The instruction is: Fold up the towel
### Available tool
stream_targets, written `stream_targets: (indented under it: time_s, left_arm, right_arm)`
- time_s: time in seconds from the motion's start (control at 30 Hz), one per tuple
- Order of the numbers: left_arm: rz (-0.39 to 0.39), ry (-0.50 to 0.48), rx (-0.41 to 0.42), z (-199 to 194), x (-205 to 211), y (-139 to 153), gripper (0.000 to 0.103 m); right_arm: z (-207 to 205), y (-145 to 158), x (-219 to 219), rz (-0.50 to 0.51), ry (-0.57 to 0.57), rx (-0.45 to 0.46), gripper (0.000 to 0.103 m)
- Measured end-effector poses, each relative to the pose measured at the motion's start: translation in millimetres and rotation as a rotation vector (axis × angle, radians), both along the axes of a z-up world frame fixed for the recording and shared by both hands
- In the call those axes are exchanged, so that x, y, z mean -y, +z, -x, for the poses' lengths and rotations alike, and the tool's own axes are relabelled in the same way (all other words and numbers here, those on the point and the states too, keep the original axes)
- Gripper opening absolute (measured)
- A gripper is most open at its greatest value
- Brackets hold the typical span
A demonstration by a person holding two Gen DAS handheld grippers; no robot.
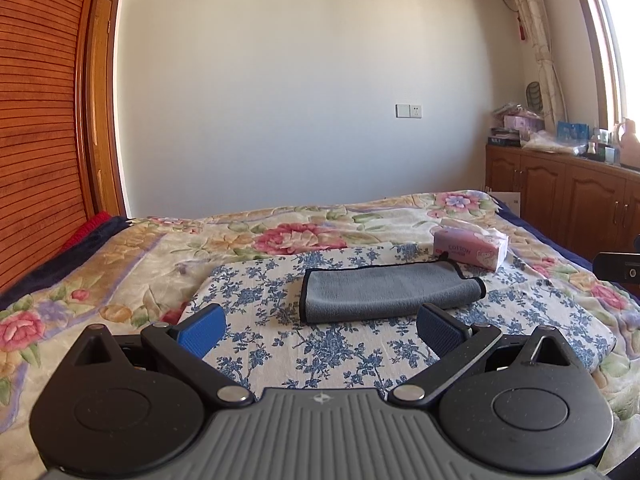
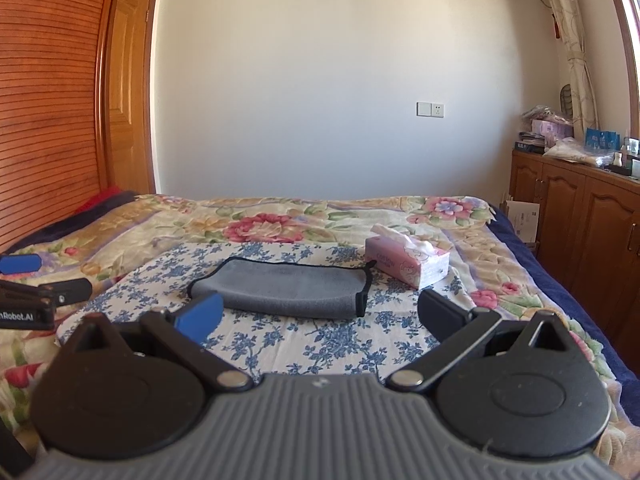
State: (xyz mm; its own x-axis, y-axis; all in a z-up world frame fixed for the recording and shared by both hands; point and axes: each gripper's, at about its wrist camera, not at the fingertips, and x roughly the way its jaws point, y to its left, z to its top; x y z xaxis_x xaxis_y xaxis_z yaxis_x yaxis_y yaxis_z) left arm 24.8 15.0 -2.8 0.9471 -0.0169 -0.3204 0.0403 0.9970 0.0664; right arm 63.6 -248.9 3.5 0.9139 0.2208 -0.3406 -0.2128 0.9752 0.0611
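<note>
A grey towel (image 1: 384,294) with black trim lies folded on a blue-and-white floral cloth (image 1: 280,344) spread on the bed. It also shows in the right wrist view (image 2: 288,288). My left gripper (image 1: 320,332) is open and empty, hovering just in front of the towel's near edge. My right gripper (image 2: 320,320) is open and empty, also just short of the towel. The left gripper's blue pad shows at the left edge of the right wrist view (image 2: 20,264).
A pink tissue box (image 1: 472,248) sits just behind the towel's right end, also in the right wrist view (image 2: 408,264). A flowered quilt (image 1: 120,264) covers the bed. A slatted wooden headboard (image 1: 36,120) stands left, wooden cabinets (image 2: 580,224) right.
</note>
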Motion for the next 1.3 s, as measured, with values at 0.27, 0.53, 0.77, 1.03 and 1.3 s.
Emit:
stream_targets:
  time_s: [0.27, 0.53, 0.77, 1.03, 1.3]
  left_arm:
    - [-0.004, -0.004, 0.013, 1.9, 0.8, 1.1, 0.103]
    - [-0.004, -0.004, 0.013, 1.9, 1.1, 0.9, 0.103]
    - [-0.003, -0.005, 0.013, 1.8, 0.9, 1.5, 0.103]
    - [-0.003, -0.004, 0.013, 1.8, 0.9, 1.3, 0.103]
    - [-0.002, -0.004, 0.013, 1.7, 0.7, 1.4, 0.103]
  right_arm:
    - [0.8, 0.3, 0.0, 0.003, -0.005, 0.009, 0.103]
    - [1.1, 0.9, 0.3, 0.003, -0.004, 0.012, 0.103]
    - [1.1, 1.0, 0.3, 0.003, -0.005, 0.012, 0.103]
    - [1.3, 1.0, 0.2, 0.003, -0.004, 0.012, 0.103]
    - [1.4, 1.0, 0.2, 0.003, -0.004, 0.013, 0.103]
